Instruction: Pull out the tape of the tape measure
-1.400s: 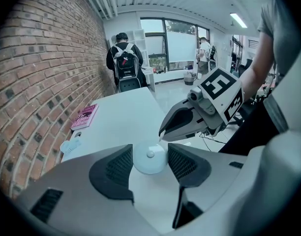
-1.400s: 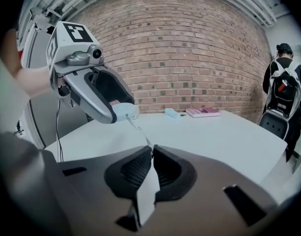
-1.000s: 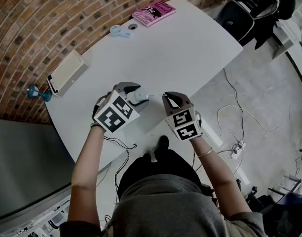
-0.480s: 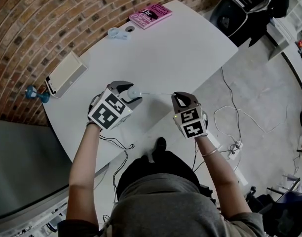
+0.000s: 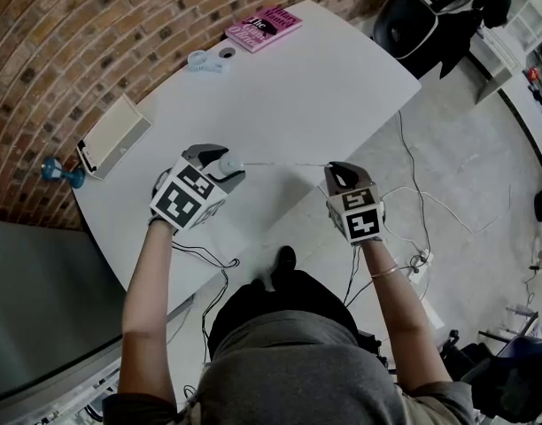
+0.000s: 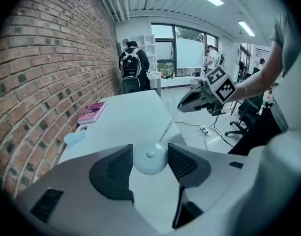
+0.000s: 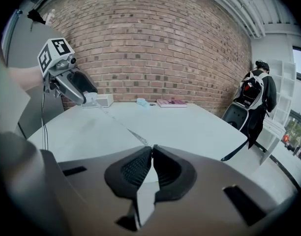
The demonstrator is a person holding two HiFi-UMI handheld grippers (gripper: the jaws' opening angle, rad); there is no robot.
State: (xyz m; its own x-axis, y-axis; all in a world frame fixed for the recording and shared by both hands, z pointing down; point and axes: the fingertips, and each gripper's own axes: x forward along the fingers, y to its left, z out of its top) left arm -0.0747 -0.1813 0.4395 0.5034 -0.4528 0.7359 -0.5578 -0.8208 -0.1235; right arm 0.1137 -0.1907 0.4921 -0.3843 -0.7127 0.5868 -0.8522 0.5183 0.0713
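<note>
Tape [image 5: 284, 165] between left claw [image 5: 221, 158] gripping tape measure [image 6: 149, 157] and right claw [image 7: 152, 155] pinching its end; book [image 5: 263, 27], box [image 5: 114, 133] beyond

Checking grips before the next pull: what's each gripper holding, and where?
Left gripper: tape measure case, by its sides. Right gripper: tape, near its end.

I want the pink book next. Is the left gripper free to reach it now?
Probably not: the left gripper is clamped on the tape measure, its tape pinched by the right gripper. The table path to the pink book looks open.
</note>
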